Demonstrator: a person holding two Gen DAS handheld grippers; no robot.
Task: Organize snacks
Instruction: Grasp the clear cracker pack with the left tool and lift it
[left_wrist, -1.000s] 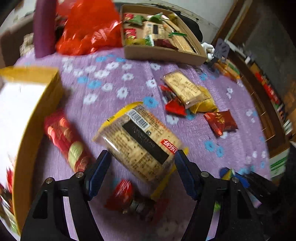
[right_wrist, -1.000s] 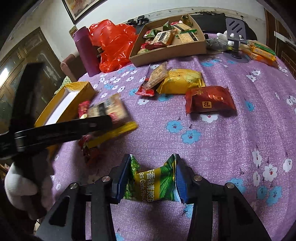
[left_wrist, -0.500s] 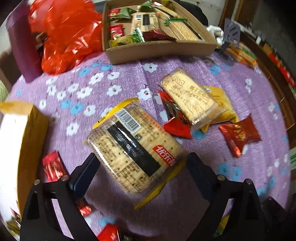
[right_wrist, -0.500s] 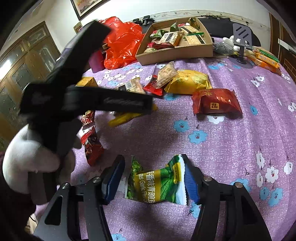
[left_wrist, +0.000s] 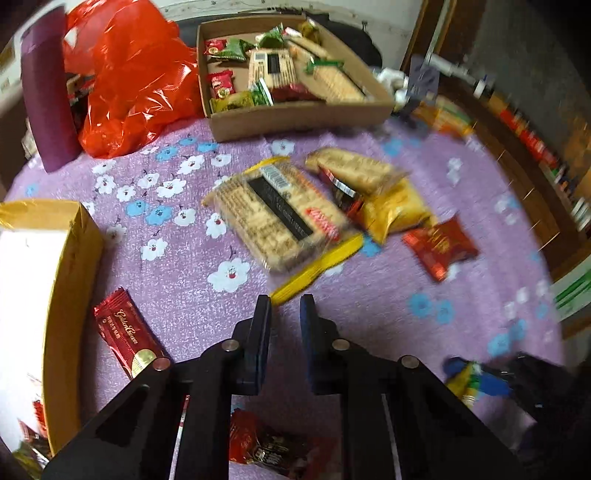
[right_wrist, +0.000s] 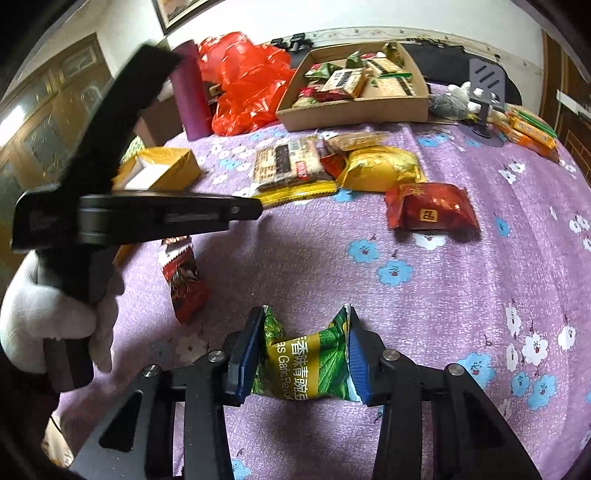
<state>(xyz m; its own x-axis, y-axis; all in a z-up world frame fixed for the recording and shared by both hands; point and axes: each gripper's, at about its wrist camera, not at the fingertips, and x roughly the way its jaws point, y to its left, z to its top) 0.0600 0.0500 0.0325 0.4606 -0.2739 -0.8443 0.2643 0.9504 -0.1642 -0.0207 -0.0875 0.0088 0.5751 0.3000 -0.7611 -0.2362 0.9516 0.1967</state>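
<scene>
My left gripper is nearly shut and holds nothing, its tips just short of the yellow end flap of the cracker pack, which lies on the purple floral cloth. In the right wrist view the left gripper reaches toward that pack. My right gripper is shut on a green garlic-pea packet, low over the cloth. The cardboard tray with sorted snacks stands at the back.
Loose snacks lie around: a yellow bag, a red packet, a red wafer bar, a dark red packet. A yellow box is at left; a red plastic bag and purple bottle at back left.
My left gripper let go of the cracker pack, which now lies on the cloth, then drew back and closed. My right gripper still holds the green packet.
</scene>
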